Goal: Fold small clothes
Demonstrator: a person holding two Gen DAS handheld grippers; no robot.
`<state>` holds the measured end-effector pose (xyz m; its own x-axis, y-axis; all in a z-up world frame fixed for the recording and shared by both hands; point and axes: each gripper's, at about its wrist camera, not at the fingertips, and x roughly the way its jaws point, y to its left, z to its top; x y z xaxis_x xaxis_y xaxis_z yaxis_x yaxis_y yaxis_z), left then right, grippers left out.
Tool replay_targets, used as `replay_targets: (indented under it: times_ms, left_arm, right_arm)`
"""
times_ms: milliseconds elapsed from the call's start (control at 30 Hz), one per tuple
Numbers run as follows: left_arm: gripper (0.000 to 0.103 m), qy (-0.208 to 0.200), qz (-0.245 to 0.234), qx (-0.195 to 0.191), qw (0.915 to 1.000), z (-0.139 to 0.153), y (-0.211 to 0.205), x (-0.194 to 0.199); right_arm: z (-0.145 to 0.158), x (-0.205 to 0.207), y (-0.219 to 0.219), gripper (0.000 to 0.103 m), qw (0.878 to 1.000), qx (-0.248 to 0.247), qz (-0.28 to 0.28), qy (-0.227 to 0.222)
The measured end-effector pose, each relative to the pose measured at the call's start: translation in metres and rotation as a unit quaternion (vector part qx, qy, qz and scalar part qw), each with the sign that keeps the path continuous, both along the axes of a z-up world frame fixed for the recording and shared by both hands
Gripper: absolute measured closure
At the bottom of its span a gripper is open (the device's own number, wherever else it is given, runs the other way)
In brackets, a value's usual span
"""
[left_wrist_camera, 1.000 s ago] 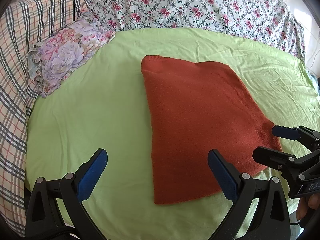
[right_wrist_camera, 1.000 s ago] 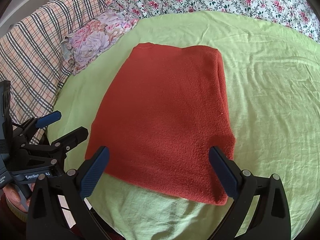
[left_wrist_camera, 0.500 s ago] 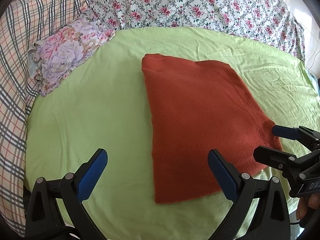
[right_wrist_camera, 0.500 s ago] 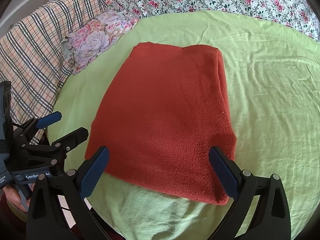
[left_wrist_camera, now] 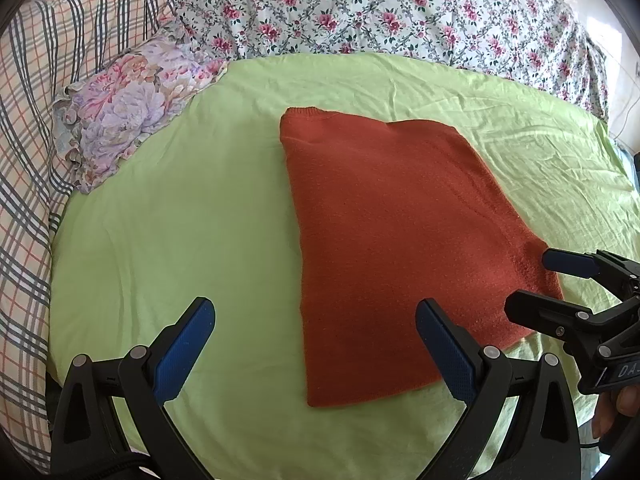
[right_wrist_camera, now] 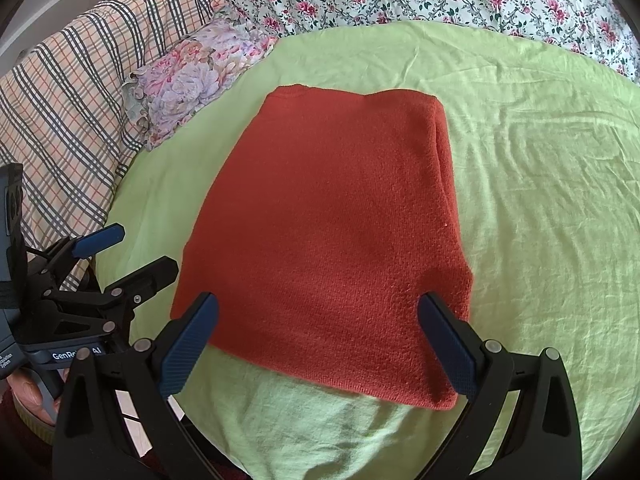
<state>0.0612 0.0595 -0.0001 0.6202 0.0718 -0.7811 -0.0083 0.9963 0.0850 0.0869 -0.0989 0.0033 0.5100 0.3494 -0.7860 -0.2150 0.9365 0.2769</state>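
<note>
A rust-red knitted garment [left_wrist_camera: 396, 236] lies folded flat into a rectangle on the light green sheet [left_wrist_camera: 180, 216]; in the right wrist view the garment [right_wrist_camera: 336, 232] fills the middle. My left gripper [left_wrist_camera: 316, 344] hovers open above the garment's near left edge, holding nothing. My right gripper [right_wrist_camera: 316, 340] is open above the garment's near edge, also empty. Each gripper shows in the other's view: the right one [left_wrist_camera: 568, 284] at the garment's right corner, the left one [right_wrist_camera: 120, 256] just left of the garment.
A pale floral pillow [left_wrist_camera: 132, 108] lies at the far left of the sheet. A plaid blanket [left_wrist_camera: 36, 120] runs along the left side and a flowered quilt [left_wrist_camera: 380, 12] across the back. Bare sheet [right_wrist_camera: 552, 200] spreads right of the garment.
Almost nothing has moved; both open grippers hold their places with only a slight drift of the view.
</note>
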Motion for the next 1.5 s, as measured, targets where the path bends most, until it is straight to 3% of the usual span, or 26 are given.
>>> replay_targets:
  times_ms: [1500]
  left_arm:
    - [0.002,0.013,0.004,-0.009,0.9999,-0.007,-0.008,0.016]
  right_arm:
    - [-0.001,0.021,-0.007,0.003,1.0,0.004,-0.005,-0.003]
